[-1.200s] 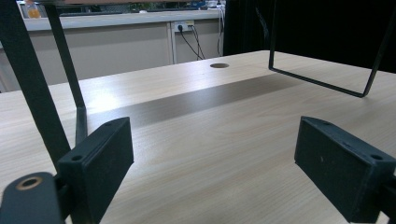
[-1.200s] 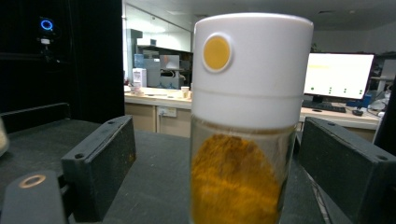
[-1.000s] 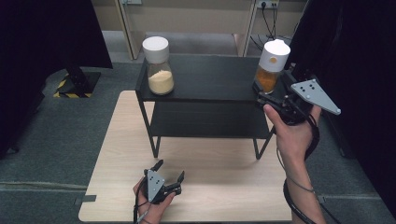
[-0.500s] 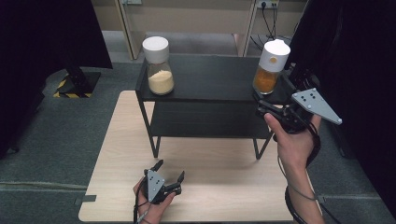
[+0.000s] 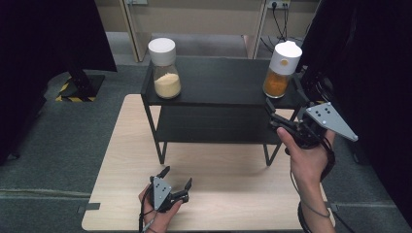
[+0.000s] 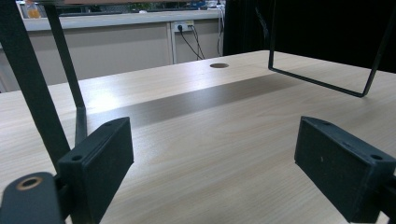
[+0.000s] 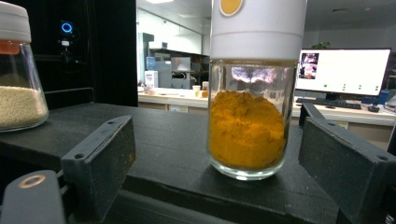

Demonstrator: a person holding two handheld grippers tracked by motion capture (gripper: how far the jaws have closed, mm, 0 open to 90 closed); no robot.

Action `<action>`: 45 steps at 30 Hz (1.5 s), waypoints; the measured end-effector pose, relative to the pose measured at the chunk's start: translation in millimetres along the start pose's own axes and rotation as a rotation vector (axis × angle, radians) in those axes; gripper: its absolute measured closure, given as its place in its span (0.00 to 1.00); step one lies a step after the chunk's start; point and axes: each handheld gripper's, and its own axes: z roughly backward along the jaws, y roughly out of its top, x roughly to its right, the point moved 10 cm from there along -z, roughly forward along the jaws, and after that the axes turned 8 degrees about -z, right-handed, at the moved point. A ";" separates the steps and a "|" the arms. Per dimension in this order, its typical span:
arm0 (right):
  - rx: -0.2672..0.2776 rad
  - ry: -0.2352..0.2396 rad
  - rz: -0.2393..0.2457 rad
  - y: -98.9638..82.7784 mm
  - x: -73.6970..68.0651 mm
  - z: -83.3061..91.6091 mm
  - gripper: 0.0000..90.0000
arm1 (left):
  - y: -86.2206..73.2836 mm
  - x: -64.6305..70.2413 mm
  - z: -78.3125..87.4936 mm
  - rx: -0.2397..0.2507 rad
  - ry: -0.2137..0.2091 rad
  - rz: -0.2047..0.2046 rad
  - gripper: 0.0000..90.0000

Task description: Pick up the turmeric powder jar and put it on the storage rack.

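Note:
A black two-tier shelf (image 5: pixel 218 80) stands on a light wood table (image 5: pixel 121 160). On its top tier, a white-lidded jar of pale grains (image 5: pixel 166 73) is at the left and a white-lidded jar of orange powder (image 5: pixel 281 73) at the right. My right gripper (image 5: pixel 284 112) is open just in front of and below the orange jar, level with the shelf's edge. In the right gripper view the orange jar (image 7: pixel 247 126) stands a little ahead of the open right gripper (image 7: pixel 219 140), untouched; the pale jar (image 7: pixel 18 93) is at the left. My left gripper (image 5: pixel 176 177) rests open near the table's front edge; in its own view it (image 6: pixel 212 149) holds nothing.
The shelf's thin black legs (image 6: pixel 322 84) rise from the table ahead of the left gripper. A round cable hole (image 6: pixel 219 66) lies farther off in the tabletop. Dark curtains hang at both sides, and grey floor surrounds the table.
My right hand has sunk and drawn back a little from the orange jar, jaws as wide as before. The left gripper and both jars have stayed put.

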 end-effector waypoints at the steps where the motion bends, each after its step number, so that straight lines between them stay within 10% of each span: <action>1: 0.001 0.000 0.000 -0.6 0.2 0.6 0.13 | 0.0 0.0 0.0 0.000 0.000 -0.001 0.12; 45: -0.065 0.031 0.020 -47.7 -1.3 25.6 0.13 | 0.1 0.5 -0.1 0.000 0.000 -0.004 0.12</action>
